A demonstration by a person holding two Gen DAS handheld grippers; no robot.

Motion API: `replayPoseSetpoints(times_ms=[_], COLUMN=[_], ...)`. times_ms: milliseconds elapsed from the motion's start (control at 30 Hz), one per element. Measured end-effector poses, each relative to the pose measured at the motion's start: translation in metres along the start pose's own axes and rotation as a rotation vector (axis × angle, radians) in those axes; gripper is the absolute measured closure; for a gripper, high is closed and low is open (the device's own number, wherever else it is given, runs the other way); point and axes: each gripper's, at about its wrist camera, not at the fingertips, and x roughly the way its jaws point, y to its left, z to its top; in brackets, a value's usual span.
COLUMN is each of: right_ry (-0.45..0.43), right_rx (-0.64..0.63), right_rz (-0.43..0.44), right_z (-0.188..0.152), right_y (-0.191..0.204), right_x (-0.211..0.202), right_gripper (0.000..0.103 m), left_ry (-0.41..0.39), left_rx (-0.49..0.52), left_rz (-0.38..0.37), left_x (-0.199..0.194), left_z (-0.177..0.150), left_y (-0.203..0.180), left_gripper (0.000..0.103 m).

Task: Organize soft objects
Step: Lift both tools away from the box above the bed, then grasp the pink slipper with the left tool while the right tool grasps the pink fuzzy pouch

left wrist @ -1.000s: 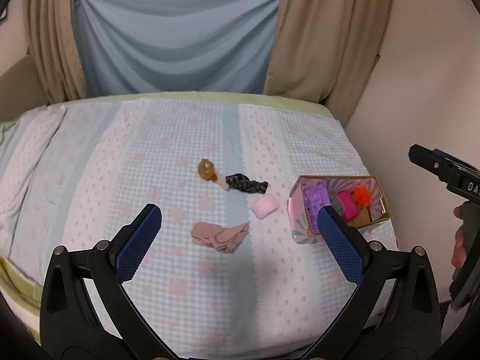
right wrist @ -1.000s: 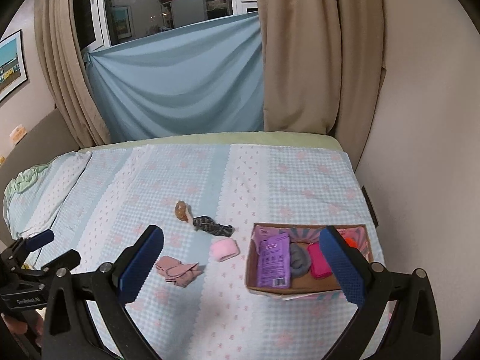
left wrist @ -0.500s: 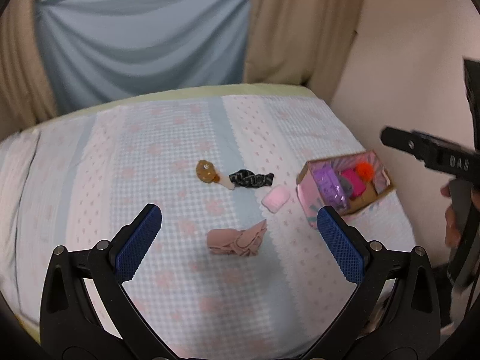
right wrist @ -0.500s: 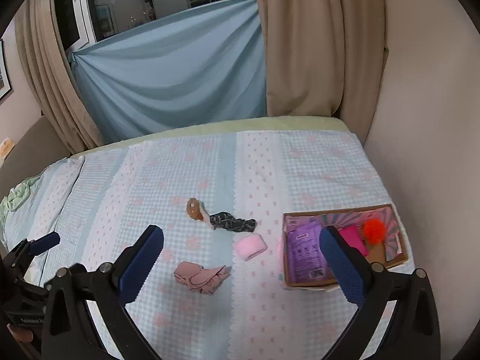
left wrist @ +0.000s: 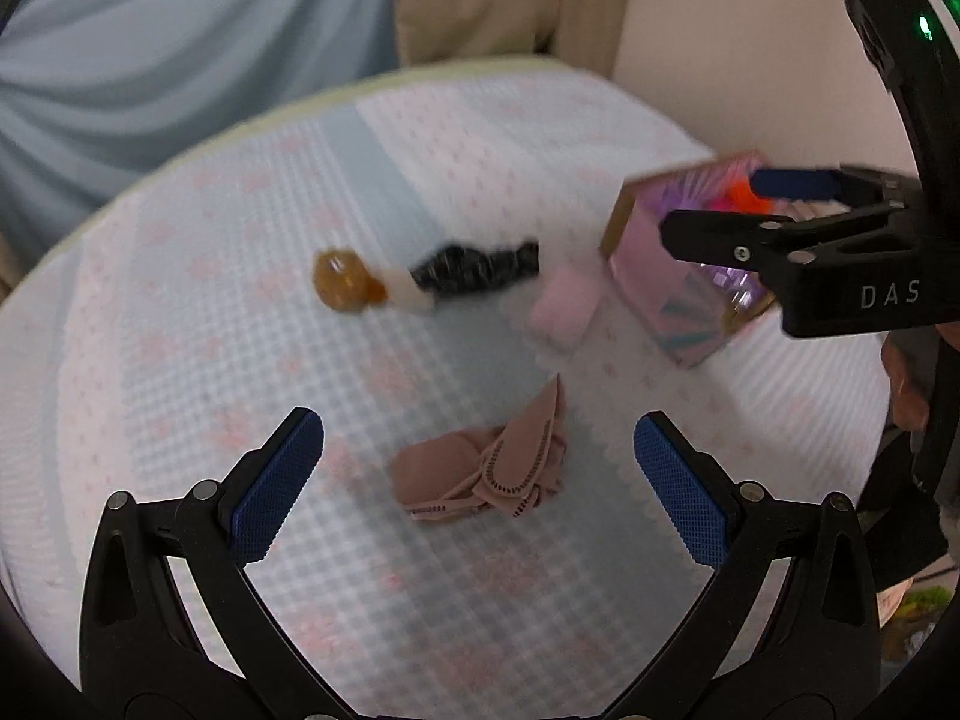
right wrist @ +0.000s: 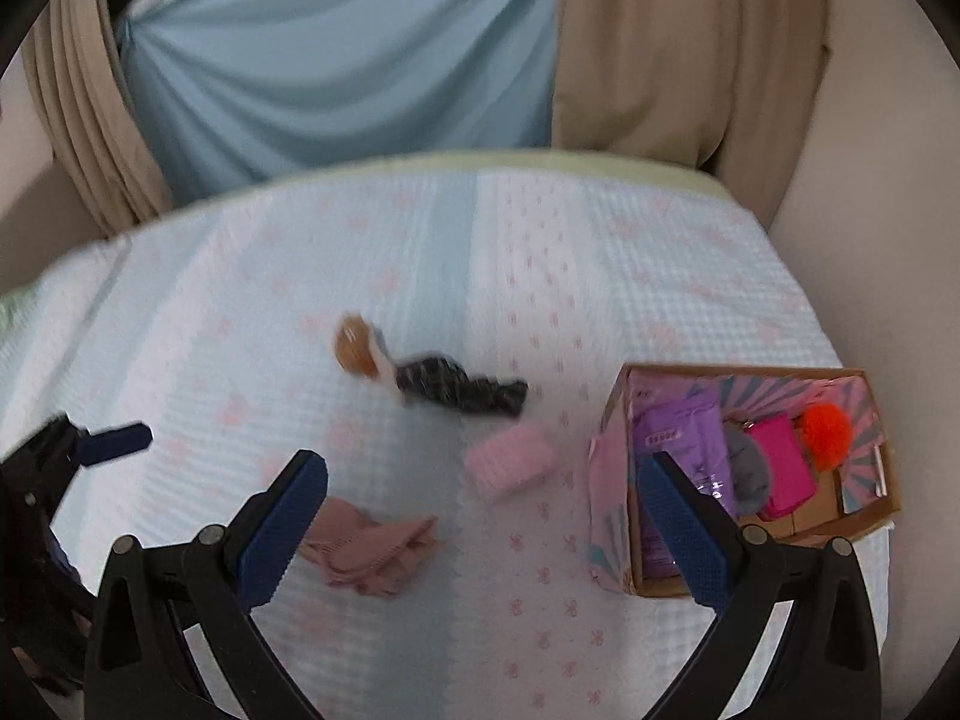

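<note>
A crumpled dusty-pink cloth [left wrist: 489,471] lies on the bed, just ahead of and between the fingers of my open, empty left gripper [left wrist: 478,489]; it also shows in the right wrist view [right wrist: 375,549]. A pink roll [left wrist: 565,307] [right wrist: 511,465], a dark patterned cloth [left wrist: 477,271] [right wrist: 462,390] and an amber round toy [left wrist: 342,279] [right wrist: 355,348] lie farther back. A cardboard box [right wrist: 609,468] [left wrist: 672,300] on the right holds purple, grey, magenta and orange soft items. My right gripper [right wrist: 483,531] is open and empty, above the bed near the box.
The bed has a pale blue and pink patterned cover [right wrist: 480,252]. Beige curtains [right wrist: 660,48] and a blue sheet [right wrist: 336,60] hang behind it. A wall [right wrist: 870,240] runs close along the right side of the bed, by the box.
Both grippers have moved down and closer to the bed. The left one has closed in on the dusty-pink cloth. The right one has come forward beside the box. Both stay open.
</note>
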Motion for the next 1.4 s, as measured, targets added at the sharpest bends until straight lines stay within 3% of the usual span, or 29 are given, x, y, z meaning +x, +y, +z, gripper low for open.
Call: replayPoseSetpoints(times_ms=[300, 500, 667, 800, 900, 1000, 1167, 1400], right_ry=[0.158, 0.265, 0.355, 0.406, 0.418, 0.408, 0.385, 0.361], right_rx=[-0.198, -0.329, -0.356, -0.357, -0.353, -0.345, -0.336, -0.298], right_rz=[-0.013, -0.033, -0.034, -0.025, -0.029, -0.024, -0.013, -0.005], right_z=[-0.014, -0.016, -0.014, -0.014, -0.016, -0.015, -0.015, -0.012], right_y=[0.005, 0.009, 0.005, 0.003, -0.001, -0.004, -0.004, -0.007], right_x=[0.105, 0.162, 0.195, 0.210, 0.213, 0.211, 0.203, 0.189], right_gripper=[0.001, 0.012, 0.020, 0.031, 0.038, 0.045, 0.066, 0.076], left_ry=[0.136, 0.188, 0.237, 0.272, 0.263, 0.258, 0.241, 0.203], left_rx=[0.043, 0.096, 0.101, 0.109, 0.137, 0.139, 0.123, 0.101], left_rz=[-0.018, 0.000, -0.017, -0.011, 0.006, 0.009, 0.011, 0.038], left_x=[0.106, 0.153, 0.177, 0.189, 0.189, 0.187, 0.175, 0.154], left_z=[-0.035, -0.042, -0.045, -0.049, -0.047, -0.042, -0.038, -0.028], left_y=[-0.016, -0.030, -0.034, -0.036, -0.040, -0.043, -0.040, -0.029], left_gripper=[0.000, 0.006, 0.012, 0.026, 0.055, 0.072, 0.076, 0.077])
